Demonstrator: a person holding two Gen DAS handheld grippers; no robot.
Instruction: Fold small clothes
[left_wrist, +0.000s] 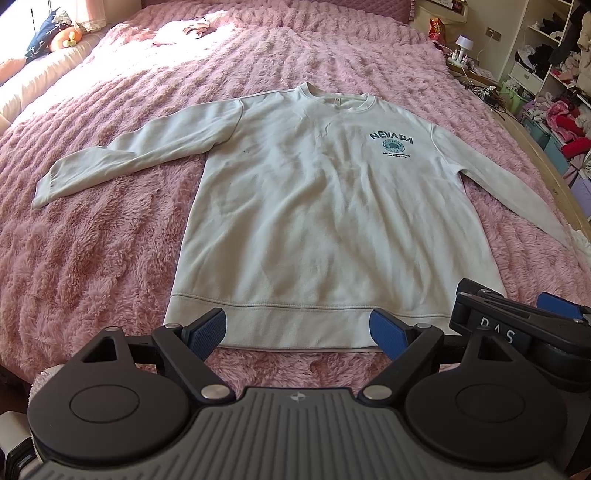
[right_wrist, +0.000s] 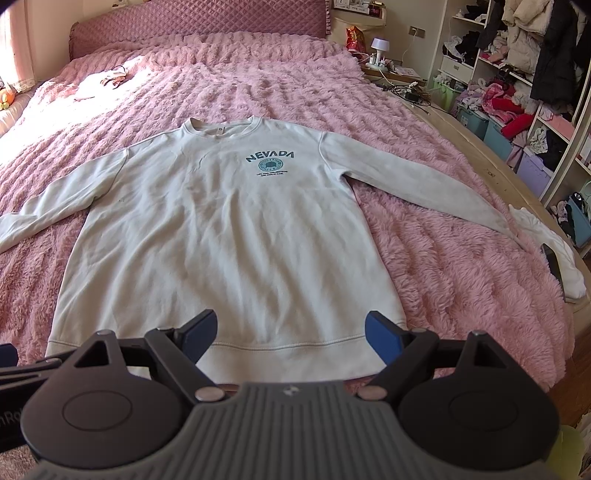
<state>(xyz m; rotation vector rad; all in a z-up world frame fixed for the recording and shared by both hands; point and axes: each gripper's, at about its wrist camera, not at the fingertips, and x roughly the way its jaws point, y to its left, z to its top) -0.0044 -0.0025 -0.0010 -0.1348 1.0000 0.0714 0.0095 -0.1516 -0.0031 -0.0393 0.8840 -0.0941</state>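
1. Location: The white sweatshirt (left_wrist: 314, 206) lies face up and spread flat on the pink fleece blanket (left_wrist: 92, 258), filling the centre of both views. The collar points to the top of the frame, the ribbed hem (left_wrist: 295, 325) runs along the lower centre, and the NEVADA print (right_wrist: 269, 157) sits at upper centre.
2. Sleeves: The left-side sleeve (left_wrist: 122, 158) extends toward the left edge of the frame. The right-side sleeve (right_wrist: 424, 184) extends toward the right edge, its cuff near a white garment (right_wrist: 550, 243) at the bed's edge.
3. Left gripper (left_wrist: 297, 328): released, blue pads spread wide, poised at the hem and grasping nothing.
4. Right gripper (right_wrist: 290, 330): likewise released, pads apart over the hem, empty.
5. Handling estimate: The fabric appears soft, limp and fairly light. It will likely drape and sag when lifted, and the plush blanket may drag against it.
6. Grasp points: Pinch the thicker seamed areas, such as cuff, shoulder seam or hem corner. A thin single layer could slip.
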